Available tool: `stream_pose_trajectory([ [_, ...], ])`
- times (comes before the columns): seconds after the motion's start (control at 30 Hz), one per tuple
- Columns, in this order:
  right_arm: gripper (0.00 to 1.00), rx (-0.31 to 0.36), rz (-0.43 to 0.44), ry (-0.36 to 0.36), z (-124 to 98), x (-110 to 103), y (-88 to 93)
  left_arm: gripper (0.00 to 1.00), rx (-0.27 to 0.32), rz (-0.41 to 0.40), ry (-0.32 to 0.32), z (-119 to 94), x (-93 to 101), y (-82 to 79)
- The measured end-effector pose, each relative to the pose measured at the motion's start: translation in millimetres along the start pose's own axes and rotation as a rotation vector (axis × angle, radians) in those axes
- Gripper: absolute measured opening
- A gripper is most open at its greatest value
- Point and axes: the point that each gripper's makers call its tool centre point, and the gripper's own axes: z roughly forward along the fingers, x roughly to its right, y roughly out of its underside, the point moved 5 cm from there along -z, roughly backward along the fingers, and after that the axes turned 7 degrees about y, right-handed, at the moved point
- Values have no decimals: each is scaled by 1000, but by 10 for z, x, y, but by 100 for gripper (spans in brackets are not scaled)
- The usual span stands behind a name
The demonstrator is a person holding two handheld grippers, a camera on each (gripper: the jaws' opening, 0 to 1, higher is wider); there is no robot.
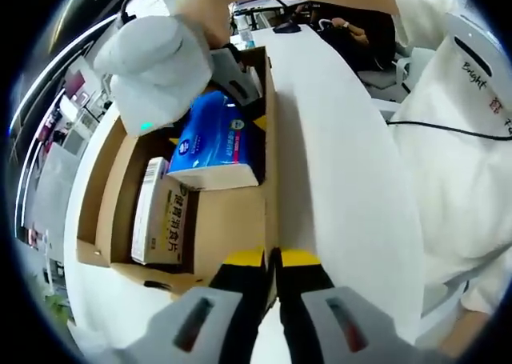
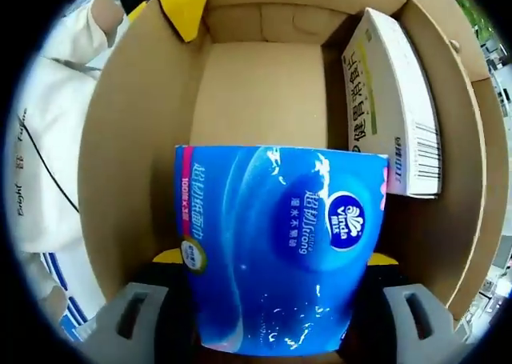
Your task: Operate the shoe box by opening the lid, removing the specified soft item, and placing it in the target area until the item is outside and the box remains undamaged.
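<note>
Tissue pack, blue and soft-sided, sits between the jaws of my right gripper; the two yellow-tipped jaws press its left and right sides, closed onto it. In the left gripper view the same pack is inside the shoe box, toward the far end of the box from my left gripper, with my right gripper coming down on it from above. Whether the pack rests on the box floor or is lifted just off it, I cannot tell.

Beside the pack, along one long wall of the box, a white carton with printed characters and a barcode leans on its edge; in the right gripper view that carton stands against the box wall, just beyond the pack. The box is open, its brown cardboard floor bare between the pack and the far wall.

My left gripper pinches the near long wall of the box at the rim, its jaws nearly together with the cardboard edge between them.

The box stands on a white table. A person in a white garment is at the table edge beyond the box.
</note>
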Motion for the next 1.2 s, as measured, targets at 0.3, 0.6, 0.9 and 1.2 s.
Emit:
stream_pose_trajectory([
  [0.3, 82, 44, 14, -3, 25, -17, 50, 3, -2, -20, -1, 5, -23, -4],
  [0.6, 71, -17, -44, 35, -23, -149, -26, 3, -16, -21, 8, 18, 11, 1],
  [0.9, 72, 7, -10, 3, -16, -176, 7, 3, -26, -38, 7, 23, -11, -10],
  [1.2, 72, 3, -7, 4, -7, -159, 1, 3, -23, -34, 3, 25, -4, -9],
])
